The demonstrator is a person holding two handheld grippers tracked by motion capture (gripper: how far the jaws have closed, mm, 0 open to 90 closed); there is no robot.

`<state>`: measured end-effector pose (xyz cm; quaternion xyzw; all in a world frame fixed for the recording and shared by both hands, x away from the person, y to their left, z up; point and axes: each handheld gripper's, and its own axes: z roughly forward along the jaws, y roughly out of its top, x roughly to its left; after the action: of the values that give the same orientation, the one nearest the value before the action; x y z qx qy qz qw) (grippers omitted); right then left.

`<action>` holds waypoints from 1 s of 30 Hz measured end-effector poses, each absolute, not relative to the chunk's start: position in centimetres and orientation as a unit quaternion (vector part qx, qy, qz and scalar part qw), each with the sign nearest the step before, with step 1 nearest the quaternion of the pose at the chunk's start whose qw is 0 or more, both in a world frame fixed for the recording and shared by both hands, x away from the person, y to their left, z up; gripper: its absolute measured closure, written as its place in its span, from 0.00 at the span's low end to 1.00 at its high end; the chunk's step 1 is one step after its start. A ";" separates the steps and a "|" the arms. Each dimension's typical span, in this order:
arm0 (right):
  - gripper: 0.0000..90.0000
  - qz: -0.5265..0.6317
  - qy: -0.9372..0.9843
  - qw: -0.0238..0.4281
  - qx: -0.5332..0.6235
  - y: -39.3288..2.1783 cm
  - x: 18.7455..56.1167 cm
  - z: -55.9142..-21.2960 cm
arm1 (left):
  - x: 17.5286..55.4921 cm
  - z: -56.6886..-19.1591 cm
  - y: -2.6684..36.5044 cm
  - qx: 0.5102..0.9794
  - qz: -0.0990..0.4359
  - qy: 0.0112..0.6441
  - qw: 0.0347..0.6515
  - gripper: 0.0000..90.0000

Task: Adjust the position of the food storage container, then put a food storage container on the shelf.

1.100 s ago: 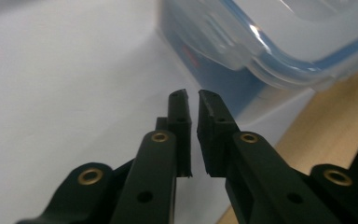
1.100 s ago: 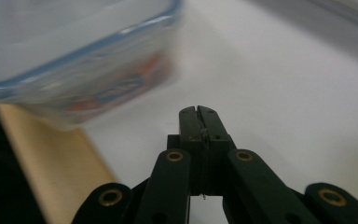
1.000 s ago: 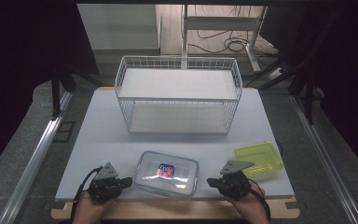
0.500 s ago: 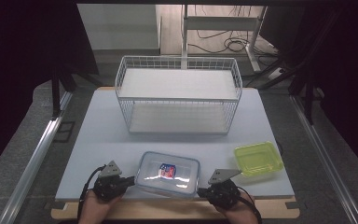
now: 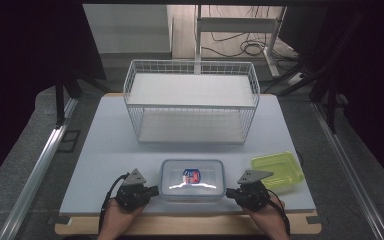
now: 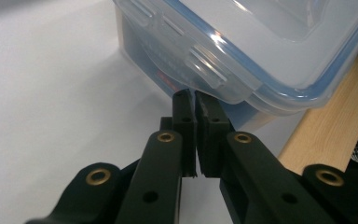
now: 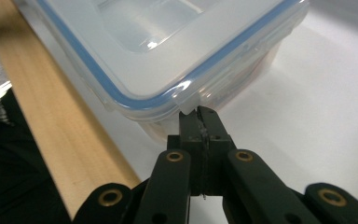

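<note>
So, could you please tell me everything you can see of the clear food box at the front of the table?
The food box is a rounded rectangle of clear plastic, lying flat at the table's near edge, in front of the wire basket. Its lid is on, with a blue seal round the rim and clip flaps at the sides. Something red and blue shows inside. The left gripper and right gripper, jaws closed, have their tips just under the end flaps.
</note>
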<state>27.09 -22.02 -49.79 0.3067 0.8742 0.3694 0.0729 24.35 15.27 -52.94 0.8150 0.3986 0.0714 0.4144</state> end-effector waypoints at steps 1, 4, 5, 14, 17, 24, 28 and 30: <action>0.99 0.370 0.873 0.073 0.308 -22.1 27.2 -49.8 | 24.4 -52.9 15.2 0.816 0.075 0.398 0.413 0.97; 0.94 0.368 0.874 0.073 0.309 -22.2 27.3 -49.7 | 24.3 -52.8 15.4 0.818 0.086 0.398 0.405 0.86; 0.91 0.366 0.874 0.078 0.310 -22.3 27.3 -49.6 | 24.4 -52.8 15.5 0.819 0.089 0.399 0.403 0.83; 0.54 0.380 0.851 0.115 0.342 -24.7 27.4 -48.5 | 24.7 -53.1 16.9 0.810 0.093 0.417 0.400 0.34; 0.44 0.389 0.848 0.123 0.339 -24.7 27.4 -48.3 | 24.7 -52.8 17.3 0.810 0.093 0.415 0.404 0.25; 0.27 0.409 0.841 0.110 0.336 -24.4 27.6 -48.1 | 24.8 -52.4 18.0 0.805 0.097 0.417 0.411 0.08; 0.18 0.416 0.839 0.104 0.335 -24.1 27.9 -48.0 | 25.0 -52.0 18.1 0.804 0.093 0.398 0.431 0.06; 0.13 0.424 0.836 0.099 0.333 -23.9 28.2 -47.8 | 25.2 -51.5 18.0 0.808 0.098 0.390 0.431 0.06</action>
<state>28.18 -23.87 -47.82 0.3334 0.8364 0.4237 0.0986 25.16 18.04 -51.54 0.8076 0.3900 0.0983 0.4314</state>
